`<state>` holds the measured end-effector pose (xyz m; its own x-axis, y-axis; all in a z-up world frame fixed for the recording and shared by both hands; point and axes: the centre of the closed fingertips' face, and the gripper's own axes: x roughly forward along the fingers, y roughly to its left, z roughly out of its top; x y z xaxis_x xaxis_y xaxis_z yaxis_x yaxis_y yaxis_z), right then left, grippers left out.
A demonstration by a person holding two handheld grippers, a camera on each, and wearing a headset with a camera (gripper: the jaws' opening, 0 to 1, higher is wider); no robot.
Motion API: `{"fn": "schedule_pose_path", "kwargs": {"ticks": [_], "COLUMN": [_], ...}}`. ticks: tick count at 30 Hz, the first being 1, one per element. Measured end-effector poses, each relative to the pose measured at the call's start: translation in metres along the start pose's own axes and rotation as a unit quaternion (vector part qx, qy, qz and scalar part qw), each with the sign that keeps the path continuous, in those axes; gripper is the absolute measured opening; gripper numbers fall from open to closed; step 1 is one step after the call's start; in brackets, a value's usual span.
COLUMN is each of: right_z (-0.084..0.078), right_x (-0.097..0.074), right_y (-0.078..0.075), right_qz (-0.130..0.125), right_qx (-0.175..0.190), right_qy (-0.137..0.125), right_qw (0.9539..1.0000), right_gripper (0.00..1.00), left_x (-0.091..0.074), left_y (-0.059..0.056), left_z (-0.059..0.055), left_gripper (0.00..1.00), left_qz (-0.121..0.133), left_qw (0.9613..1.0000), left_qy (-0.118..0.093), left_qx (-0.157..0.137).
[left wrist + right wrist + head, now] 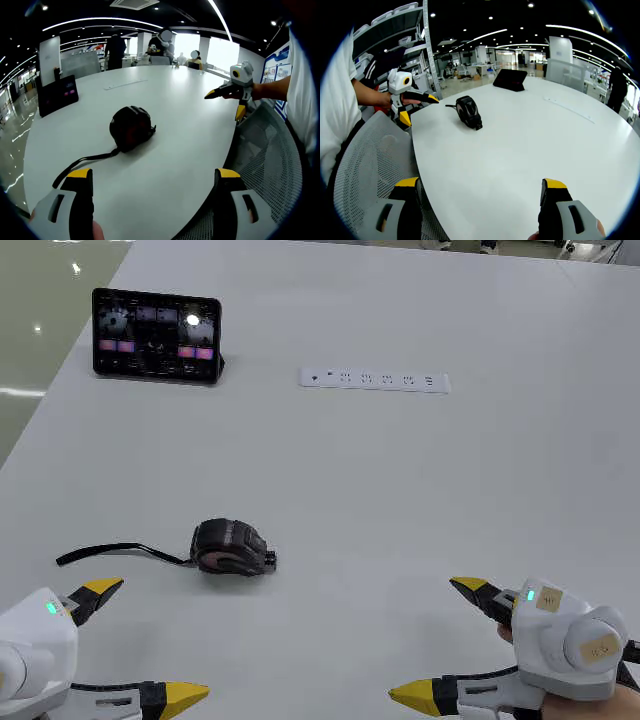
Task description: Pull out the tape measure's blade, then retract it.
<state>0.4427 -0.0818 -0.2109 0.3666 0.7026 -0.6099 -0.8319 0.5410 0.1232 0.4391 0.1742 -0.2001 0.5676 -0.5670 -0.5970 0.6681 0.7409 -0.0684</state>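
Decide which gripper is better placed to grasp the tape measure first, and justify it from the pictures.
Probably the left. The tape measure lies nearer the left gripper, almost straight ahead of its open jaws, strap trailing that way. The right gripper, also open, sits farther across the table.

Table top: smooth, matt white, soft glare only. Tape measure case is dark plastic, dull sheen — its strap looks like black cloth. Left gripper and right gripper: smooth white plastic shells; tablet screen glossy.
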Motion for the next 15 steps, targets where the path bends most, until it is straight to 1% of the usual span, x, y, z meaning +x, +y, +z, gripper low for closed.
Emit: {"fn": "schedule_pose_path", "kwargs": {"ticks": [4, 15], "right_z": [-0.0035, -0.0015], "right_x": [0.0009, 0.0013], "right_y": [-0.0006, -0.0028], "right_qz": [-0.001, -0.004], "right_qx": [-0.007, -0.009], "right_qy": [0.009, 0.009], "right_qw": [0.9999, 0.9999], "right_gripper": [0.99, 0.98], "left_x": [0.0002, 0.002], "left_y": [0.0006, 0.0], "left_z": [-0.0004, -0.0016], "left_gripper": [0.99, 0.99], "left_qz": [0.0, -0.008], "left_qw": [1.0, 0.9999], "left_qy": [0.001, 0.006], "left_qx": [0.0, 0.003]}}
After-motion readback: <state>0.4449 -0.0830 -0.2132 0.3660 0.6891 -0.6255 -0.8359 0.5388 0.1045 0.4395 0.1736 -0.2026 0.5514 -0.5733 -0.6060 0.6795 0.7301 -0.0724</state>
